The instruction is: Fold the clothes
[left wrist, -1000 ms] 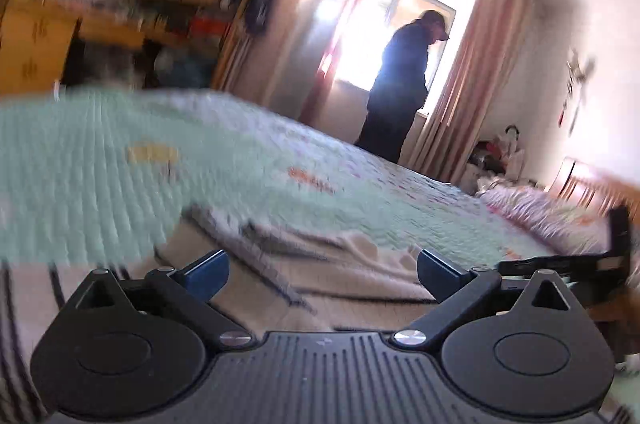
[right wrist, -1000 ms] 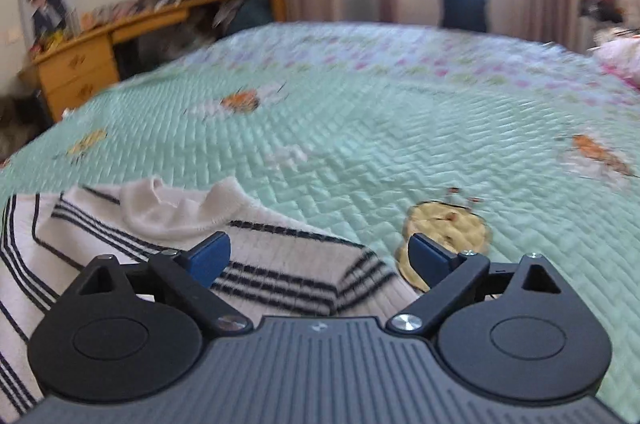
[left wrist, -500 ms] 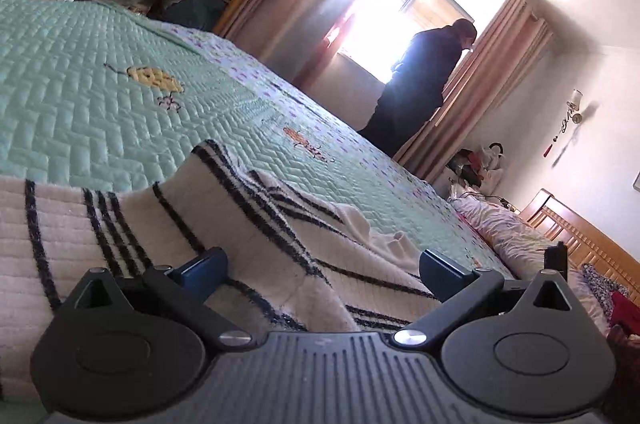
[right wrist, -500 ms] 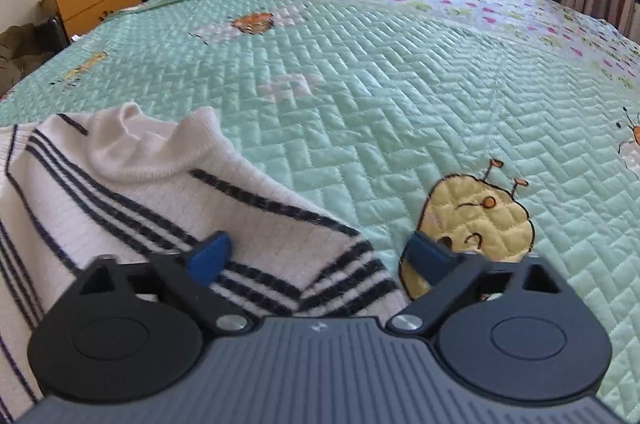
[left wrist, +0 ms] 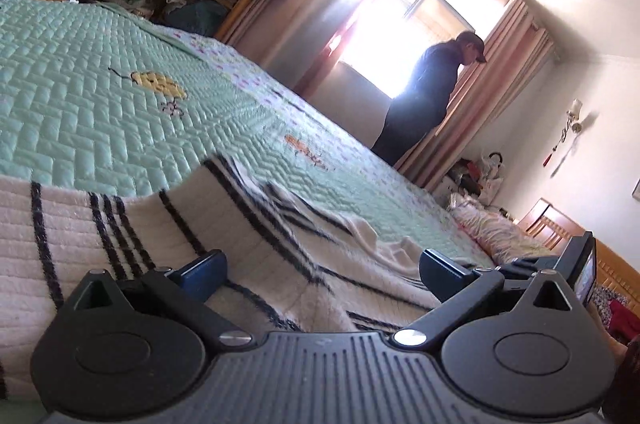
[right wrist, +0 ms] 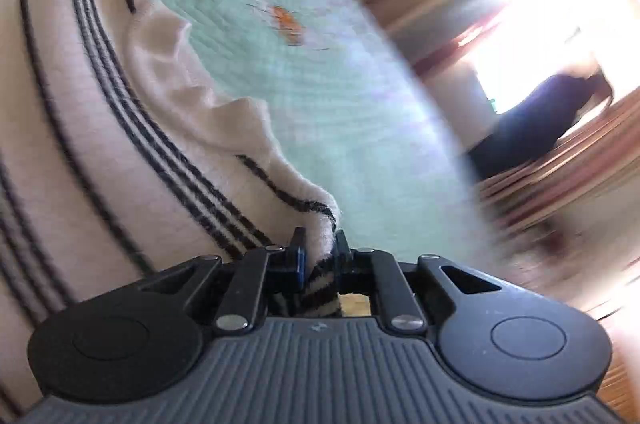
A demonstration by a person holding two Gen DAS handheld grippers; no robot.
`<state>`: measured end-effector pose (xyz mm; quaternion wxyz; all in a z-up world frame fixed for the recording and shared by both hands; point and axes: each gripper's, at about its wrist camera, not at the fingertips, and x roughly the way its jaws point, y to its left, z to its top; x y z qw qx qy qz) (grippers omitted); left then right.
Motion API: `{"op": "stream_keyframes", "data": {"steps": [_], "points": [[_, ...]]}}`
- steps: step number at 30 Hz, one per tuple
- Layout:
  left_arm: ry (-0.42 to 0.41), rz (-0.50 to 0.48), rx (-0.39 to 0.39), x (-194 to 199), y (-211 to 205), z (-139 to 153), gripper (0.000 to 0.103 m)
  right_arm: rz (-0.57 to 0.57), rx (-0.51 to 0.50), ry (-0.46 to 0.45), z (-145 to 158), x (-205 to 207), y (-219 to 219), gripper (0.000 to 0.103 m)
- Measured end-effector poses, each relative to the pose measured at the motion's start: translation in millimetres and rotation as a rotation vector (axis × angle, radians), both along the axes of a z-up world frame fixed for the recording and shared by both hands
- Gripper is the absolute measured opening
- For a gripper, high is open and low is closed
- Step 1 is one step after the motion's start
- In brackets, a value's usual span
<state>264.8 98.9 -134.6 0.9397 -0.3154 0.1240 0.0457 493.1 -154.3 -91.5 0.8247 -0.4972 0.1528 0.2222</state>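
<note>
Bedroom, green quilted bed (left wrist: 120, 112). Striped sweater (left wrist: 168, 236) lies at the lower left of the frame. Right claw (right wrist: 318, 248), apart half a second ago, now pinches the sweater's corner, view tilted and blurred: a fold likely under way. Left claw (left wrist: 320, 270) apart, low over the knit.

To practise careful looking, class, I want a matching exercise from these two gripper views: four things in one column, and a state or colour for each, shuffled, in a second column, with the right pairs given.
Things:
1. left gripper
2. right gripper
3. quilt
4. sweater

States or colours:
A. white with dark stripes
B. shut on a fabric edge
C. mint green, quilted
D. open, fingers wide apart

Pairs: 1-D, 2-B, 3-C, 4-A
</note>
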Motion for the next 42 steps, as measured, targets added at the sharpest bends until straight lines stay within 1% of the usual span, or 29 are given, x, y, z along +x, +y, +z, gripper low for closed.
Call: {"op": "stream_keyframes", "data": {"steps": [3, 4, 6, 7, 8, 10, 11, 12, 14, 15, 16, 17, 18, 22, 24, 27, 28, 29, 31, 33, 34, 36, 37, 39, 41, 42], "points": [[-0.004, 0.002, -0.007, 1.0, 0.8, -1.2, 0.102, -0.207, 0.139, 0.073, 9.5, 43.3, -24.1, 0.014], [-0.005, 0.003, -0.01, 1.4, 1.0, -1.6, 0.102, -0.253, 0.18, 0.137, 5.5, 56.4, -32.5, 0.014], [-0.003, -0.002, -0.013, -0.8, 3.8, -0.9, 0.102, -0.322, 0.28, 0.303, -12.2, 78.9, -49.1, 0.02], [-0.001, -0.004, -0.017, -0.9, 5.3, -1.0, 0.102, -0.328, 0.361, 0.298, -13.1, 79.6, -57.5, 0.022], [0.003, -0.005, -0.022, -0.2, 6.2, -1.8, 0.102, -0.356, 0.427, 0.32, -9.7, 82.1, -67.8, 0.027], [0.011, -0.007, -0.033, 1.5, 7.9, -3.4, 0.102, -0.412, 0.558, 0.365, -2.9, 87.3, -88.5, 0.042], [0.014, -0.007, -0.036, 2.0, 8.6, -4.0, 0.102, -0.44, 0.624, 0.388, 0.5, 89.8, -98.9, 0.057], [0.016, -0.007, -0.037, 2.3, 8.7, -4.1, 0.102, -0.467, 0.69, 0.41, 3.9, 92.4, -109.3, 0.066], [0.019, -0.007, -0.035, 2.9, 8.8, -4.3, 0.102, -0.512, 0.815, 0.43, 16.2, 86.9, -127.4, 0.066], [0.021, -0.008, -0.035, 3.1, 8.9, -4.5, 0.102, -0.532, 0.869, 0.418, 22.7, 83.9, -137.5, 0.066], [0.023, -0.008, -0.035, 3.4, 9.1, -4.7, 0.102, -0.557, 0.905, 0.396, 27.9, 81.4, -146.7, 0.067], [0.025, -0.008, -0.035, 3.7, 9.3, -4.9, 0.102, -0.582, 0.941, 0.373, 33.1, 78.8, -155.9, 0.07], [0.027, -0.009, -0.035, 4.0, 9.4, -5.1, 0.102, -0.596, 0.948, 0.371, 35.3, 79.3, -163.6, 0.072], [0.033, -0.01, -0.037, 5.0, 6.6, -8.9, 0.102, -0.634, 0.944, 0.435, 18.9, 81.5, -190.8, 0.072], [0.035, -0.01, -0.038, 6.3, 6.2, -7.9, 0.102, -0.65, 0.936, 0.417, 14.5, 68.5, -205.0, 0.072], [0.036, -0.01, -0.038, 7.0, 6.2, -8.5, 0.102, -0.627, 1.056, 0.388, 17.0, 28.4, -237.5, 0.072], [0.036, -0.011, -0.038, 7.2, 6.2, -8.7, 0.102, -0.621, 1.105, 0.365, 18.9, 13.9, -250.8, 0.072], [0.037, -0.01, -0.036, 7.3, 5.6, -8.9, 0.102, -0.64, 1.126, 0.32, 19.8, -1.2, -263.0, 0.073], [0.039, -0.009, -0.034, 7.5, 4.8, -8.7, 0.102, -0.696, 1.166, 0.231, 21.4, -33.6, -289.6, 0.079], [0.042, -0.008, -0.031, 8.2, 4.0, -8.5, 0.102, -0.789, 1.295, 0.21, 20.2, -72.6, -325.8, 0.081], [0.043, -0.008, -0.03, 8.5, 3.6, -8.4, 0.102, -0.824, 1.391, 0.23, 18.1, -91.4, -343.2, 0.081], [0.045, -0.006, -0.027, 9.1, 2.8, -8.1, 0.102, -0.855, 1.594, 0.317, 5.5, -127.7, -371.8, 0.083], [0.046, -0.006, -0.026, 9.5, 2.5, -8.0, 0.102, -0.868, 1.652, 0.37, -3.4, -140.1, -378.5, 0.083], [0.047, -0.005, -0.024, 10.1, 1.5, -7.7, 0.102, -0.922, 1.687, 0.452, -20.9, -151.1, -381.0, 0.083], [0.046, -0.005, -0.025, 10.4, 1.4, -7.7, 0.102, -0.936, 1.698, 0.428, -30.0, -149.5, -377.9, 0.083], [0.045, -0.006, -0.026, 10.5, 1.4, -7.8, 0.102, -0.947, 1.721, 0.403, -31.9, -144.9, -377.6, 0.083]]}}
